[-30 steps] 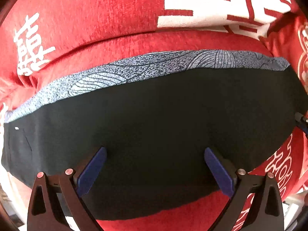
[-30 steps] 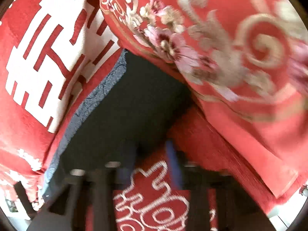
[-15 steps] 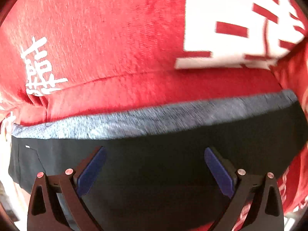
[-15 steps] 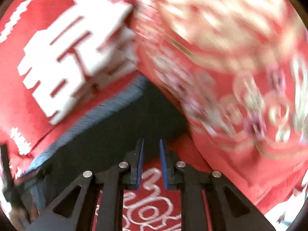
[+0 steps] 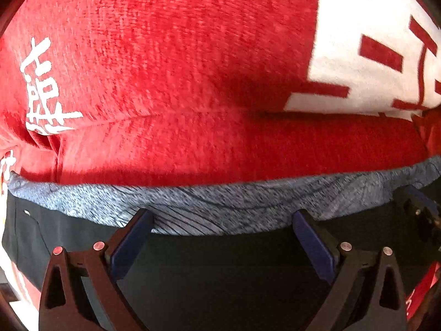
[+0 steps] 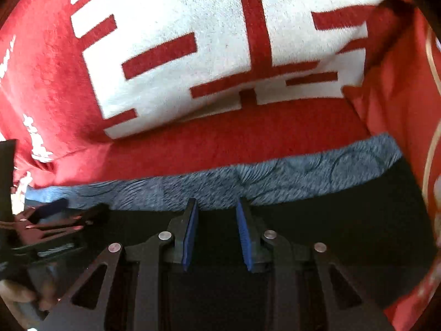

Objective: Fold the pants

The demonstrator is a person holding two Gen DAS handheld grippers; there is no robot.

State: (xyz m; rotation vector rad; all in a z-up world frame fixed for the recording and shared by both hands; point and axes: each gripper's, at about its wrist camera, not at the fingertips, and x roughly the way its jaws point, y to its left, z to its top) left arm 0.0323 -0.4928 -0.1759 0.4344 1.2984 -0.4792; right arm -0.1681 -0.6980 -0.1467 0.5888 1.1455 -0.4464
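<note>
The black pants (image 5: 220,281) lie flat on a red cover, their grey patterned band (image 5: 248,207) along the far edge. My left gripper (image 5: 222,218) stands wide open above the cloth, its fingertips reaching the grey band with nothing pinched. In the right wrist view the same pants (image 6: 344,220) and grey band (image 6: 303,171) show. My right gripper (image 6: 216,204) hovers at the band's near edge. Its jaws are opening, with a narrow gap and no fabric caught between the blue pads. The left gripper (image 6: 55,220) shows at the left, and the right gripper (image 5: 421,212) at the other view's right edge.
A red cushion with a big white character (image 6: 220,41) rises just behind the grey band. Red embroidered cloth (image 6: 399,124) borders the pants on the right. Small white characters (image 5: 44,88) mark the red cover at the left. A person's hand (image 6: 16,295) shows at the lower left.
Both grippers have travelled across the black cloth toward the grey band. The right one rolled to face the band squarely, and its nearly shut jaws have parted. The left stayed wide open.
</note>
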